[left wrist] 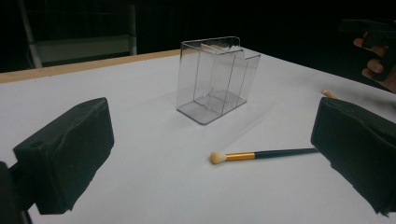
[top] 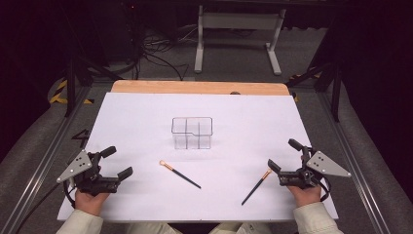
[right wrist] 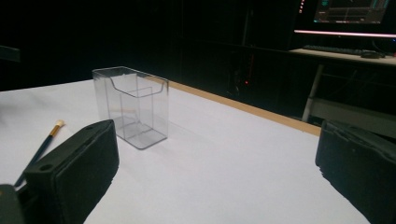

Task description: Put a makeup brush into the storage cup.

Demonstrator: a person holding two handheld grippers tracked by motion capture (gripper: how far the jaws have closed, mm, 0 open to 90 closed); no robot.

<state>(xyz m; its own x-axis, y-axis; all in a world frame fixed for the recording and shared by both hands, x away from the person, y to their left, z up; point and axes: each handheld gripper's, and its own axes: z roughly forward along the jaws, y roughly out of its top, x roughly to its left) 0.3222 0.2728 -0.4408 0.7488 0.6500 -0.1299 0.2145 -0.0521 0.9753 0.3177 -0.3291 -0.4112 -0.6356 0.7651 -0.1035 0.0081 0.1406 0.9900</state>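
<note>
A white counter (top: 146,112) in a dark room carries a clear divided organizer (top: 192,132) at center, apparently awaiting two makeup brushes (top: 179,174) (top: 256,186) lying flat nearby; left claw (top: 117,162) and right claw (top: 285,155) rest released, empty.

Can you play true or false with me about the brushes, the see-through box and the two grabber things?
1. The clear plastic box with dividers has a brush standing in it. False: it is empty.
2. Two thin dark-handled makeup brushes with gold collars lie flat on the white table. True: the left brush and the right brush.
3. The left gripper is shut on a brush. False: its jaws stand open and hold nothing.
4. The right gripper is open. True.
5. The two brushes touch each other. False: they lie apart.
</note>
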